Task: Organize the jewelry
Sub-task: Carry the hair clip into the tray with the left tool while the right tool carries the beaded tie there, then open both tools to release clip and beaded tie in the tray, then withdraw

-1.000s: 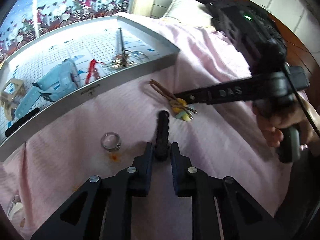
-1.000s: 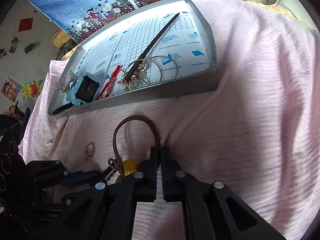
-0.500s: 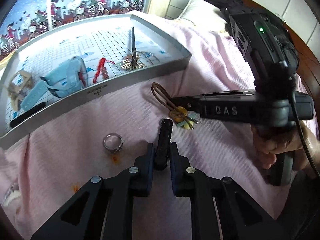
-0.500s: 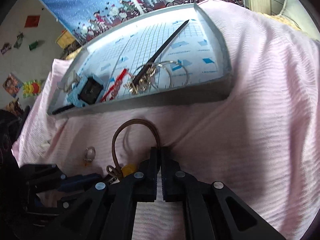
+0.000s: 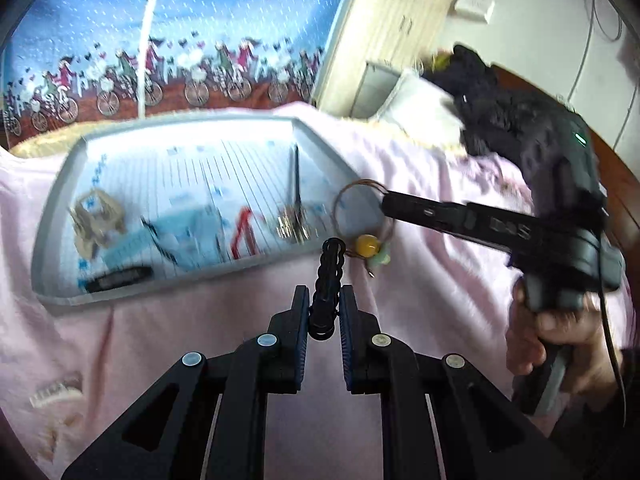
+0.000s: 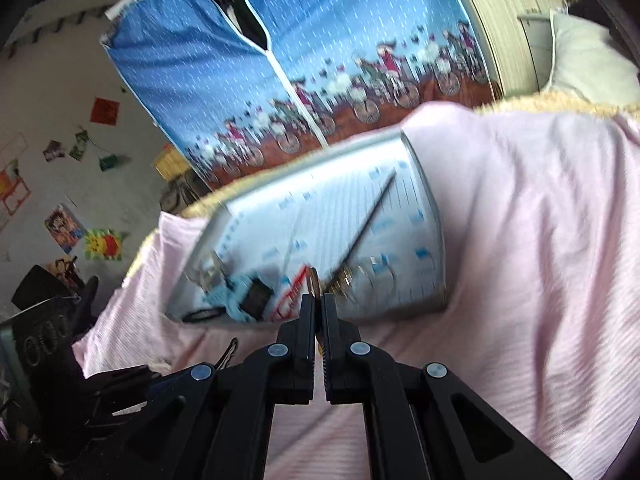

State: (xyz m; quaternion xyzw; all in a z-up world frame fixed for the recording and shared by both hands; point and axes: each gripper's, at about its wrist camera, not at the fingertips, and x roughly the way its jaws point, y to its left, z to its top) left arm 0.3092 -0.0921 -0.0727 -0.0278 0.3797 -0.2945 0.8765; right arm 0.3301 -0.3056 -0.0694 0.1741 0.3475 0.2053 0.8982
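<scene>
— What have you got, and where is it?

— In my left gripper (image 5: 324,308) a black ridged hair clip (image 5: 330,276), clamped between the two fingers and sticking out forward, off the pink blanket (image 5: 432,280) and just short of the near wall of the grey tray (image 5: 60,276). In my right gripper (image 6: 319,312) a brown cord loop (image 5: 352,208): the fingers are pressed together on it, and from the left camera it hangs from their tips over the tray's near right corner, with a yellow bead (image 5: 367,244) and a pale green charm (image 5: 382,260) dangling at its lower end.

— And inside the tray?

— It is blurred. I make out a light blue watch (image 5: 180,240), a red piece (image 5: 242,228), a long black stick (image 5: 297,184) with a gold cluster (image 5: 290,228) at its near end, a beige clip (image 5: 94,224) towards the left, and a black strip (image 5: 118,278) by the near wall.

— Anything else nearby?

— A pale toothed clip (image 5: 56,390) lies on the blanket at my far left. My hand (image 5: 560,332) grips the right tool's handle. A blue curtain (image 6: 320,48) with cyclists hangs behind.
</scene>
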